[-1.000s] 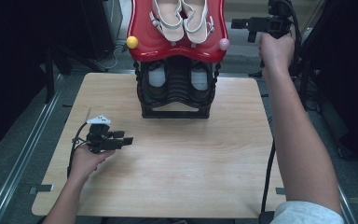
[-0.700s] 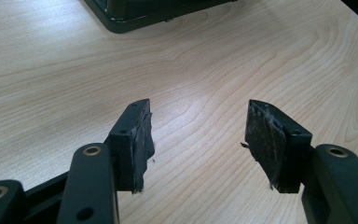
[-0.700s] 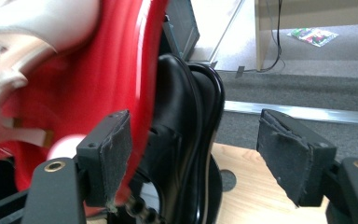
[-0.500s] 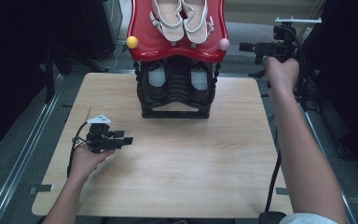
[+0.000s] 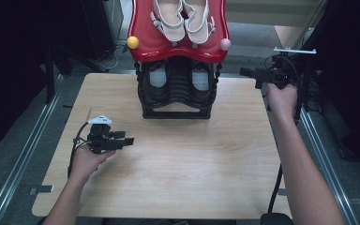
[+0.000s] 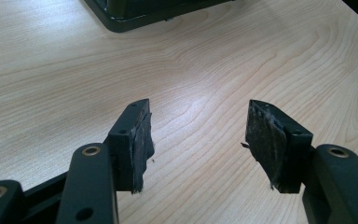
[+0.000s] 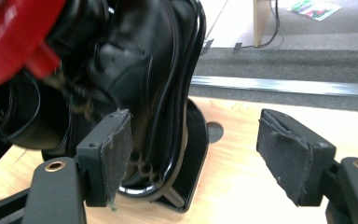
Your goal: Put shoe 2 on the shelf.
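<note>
The right gripper (image 5: 247,72) has dropped lower beside the shoe rack (image 5: 177,96), jaws spread, approaching the black shoes (image 7: 121,84); the left gripper (image 5: 127,140) is resting with jaws spread. Next: reaching in.

wooden counter (image 5: 178,159) mostly bare. grey floor (image 5: 23,140) on both sides, metal rail (image 5: 33,136) along its left edge. papers (image 7: 313,8) on floor far back. dark surroundings.

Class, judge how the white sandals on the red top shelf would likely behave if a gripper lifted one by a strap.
The white sandals probably weigh little: thin soles, open straps. A strap would likely flex, letting the sole dangle and tilt.
</note>
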The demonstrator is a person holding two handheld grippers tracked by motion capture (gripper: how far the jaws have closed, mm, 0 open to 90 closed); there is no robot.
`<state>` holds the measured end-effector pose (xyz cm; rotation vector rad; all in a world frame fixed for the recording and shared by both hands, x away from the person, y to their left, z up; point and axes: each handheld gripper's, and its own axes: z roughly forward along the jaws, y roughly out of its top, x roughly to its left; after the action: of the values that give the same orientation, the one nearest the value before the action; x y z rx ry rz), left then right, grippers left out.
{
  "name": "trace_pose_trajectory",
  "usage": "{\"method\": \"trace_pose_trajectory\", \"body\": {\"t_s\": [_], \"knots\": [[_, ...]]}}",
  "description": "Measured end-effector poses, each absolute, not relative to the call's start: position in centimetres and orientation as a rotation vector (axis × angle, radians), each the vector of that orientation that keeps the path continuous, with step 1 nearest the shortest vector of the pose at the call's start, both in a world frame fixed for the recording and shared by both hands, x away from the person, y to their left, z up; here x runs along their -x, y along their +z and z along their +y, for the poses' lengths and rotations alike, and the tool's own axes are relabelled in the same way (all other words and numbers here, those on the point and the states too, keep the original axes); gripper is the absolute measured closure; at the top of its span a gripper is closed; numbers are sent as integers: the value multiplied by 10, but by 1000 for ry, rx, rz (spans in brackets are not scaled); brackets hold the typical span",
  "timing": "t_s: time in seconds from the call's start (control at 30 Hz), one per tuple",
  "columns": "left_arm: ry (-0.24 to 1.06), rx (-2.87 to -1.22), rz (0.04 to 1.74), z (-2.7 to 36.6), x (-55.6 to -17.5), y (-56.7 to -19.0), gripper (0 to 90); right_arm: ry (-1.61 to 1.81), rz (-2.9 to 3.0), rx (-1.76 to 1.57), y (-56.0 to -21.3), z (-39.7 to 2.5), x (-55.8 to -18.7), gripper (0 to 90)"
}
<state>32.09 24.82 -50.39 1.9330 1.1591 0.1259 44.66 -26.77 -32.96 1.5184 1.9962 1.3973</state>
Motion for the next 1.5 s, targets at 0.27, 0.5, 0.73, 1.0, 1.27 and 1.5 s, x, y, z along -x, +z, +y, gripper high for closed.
{"method": "trace_pose_trajectory", "body": {"t_s": [0.27, 0.5, 0.73, 1.0, 1.27, 1.5], "knots": [[123, -1931, 1154, 247, -321, -503, 407, 1404, 2015, -1497, -363, -262, -424, 277], [116, -1939, 1153, 246, -321, -504, 407, 1409, 2054, -1487, -392, -254, -399, 276], [115, -1944, 1150, 246, -321, -504, 407, 1397, 2077, -1468, -423, -243, -377, 274], [106, -1946, 1156, 243, -321, -505, 401, 1407, 2157, -1466, -456, -228, -357, 274], [97, -1965, 1143, 241, -321, -505, 399, 1440, 2226, -1428, -483, -211, -337, 275], [94, -1972, 1137, 239, -320, -505, 396, 1397, 2289, -1411, -502, -207, -337, 276]]}}
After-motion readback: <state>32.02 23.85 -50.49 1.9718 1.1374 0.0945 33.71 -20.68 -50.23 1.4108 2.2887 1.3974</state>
